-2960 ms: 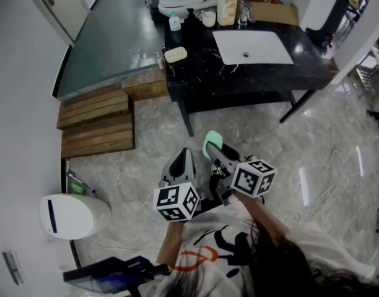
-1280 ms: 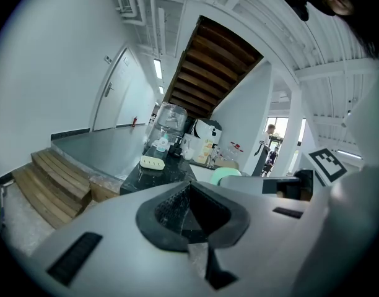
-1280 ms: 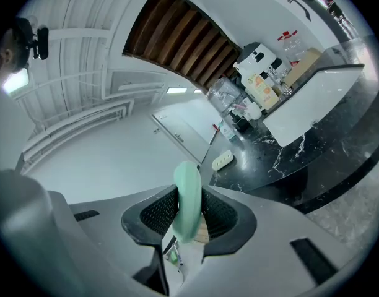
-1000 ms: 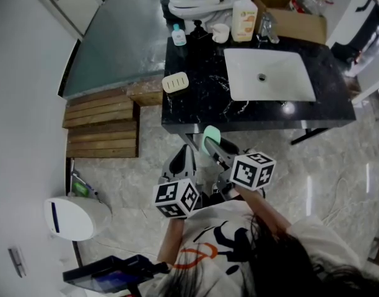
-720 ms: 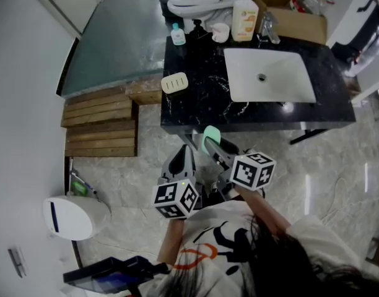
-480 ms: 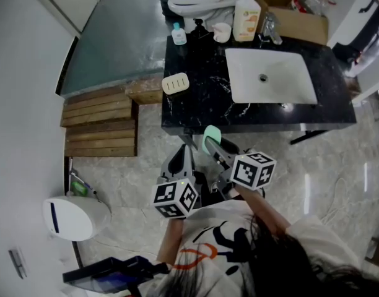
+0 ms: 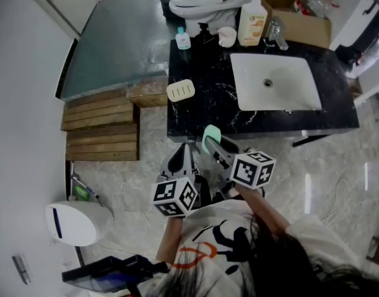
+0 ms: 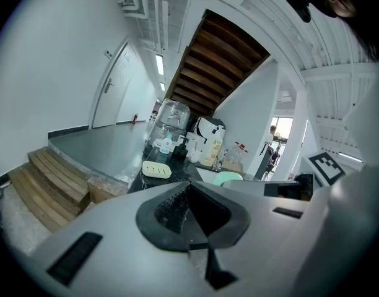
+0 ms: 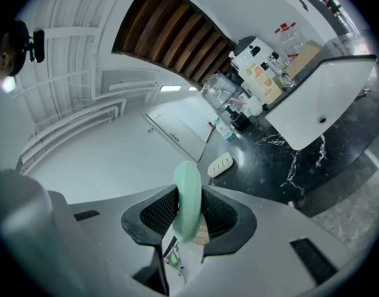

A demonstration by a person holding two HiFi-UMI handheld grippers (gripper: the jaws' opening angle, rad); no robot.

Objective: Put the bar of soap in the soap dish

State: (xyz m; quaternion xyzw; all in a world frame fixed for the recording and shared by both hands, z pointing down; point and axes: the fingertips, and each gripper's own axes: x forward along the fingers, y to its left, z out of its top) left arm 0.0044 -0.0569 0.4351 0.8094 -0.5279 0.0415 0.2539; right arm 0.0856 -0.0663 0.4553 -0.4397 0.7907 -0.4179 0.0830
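Right hand-held gripper [image 9: 189,218] clamps bar of soap [image 9: 187,184]; soap dish [image 7: 180,91] well apart.

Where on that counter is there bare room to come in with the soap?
Bare counter lies between the soap dish and the sink, and along the front edge. The back is crowded with bottles and a cup.

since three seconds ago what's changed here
The person has stepped up to the black counter: its front edge now lies just ahead of the right gripper and left gripper, where floor lay between before. Nothing was grasped or let go. The right gripper stays shut on the green soap bar, the left gripper stays shut and empty, and the soap dish still sits empty at the counter's left end.
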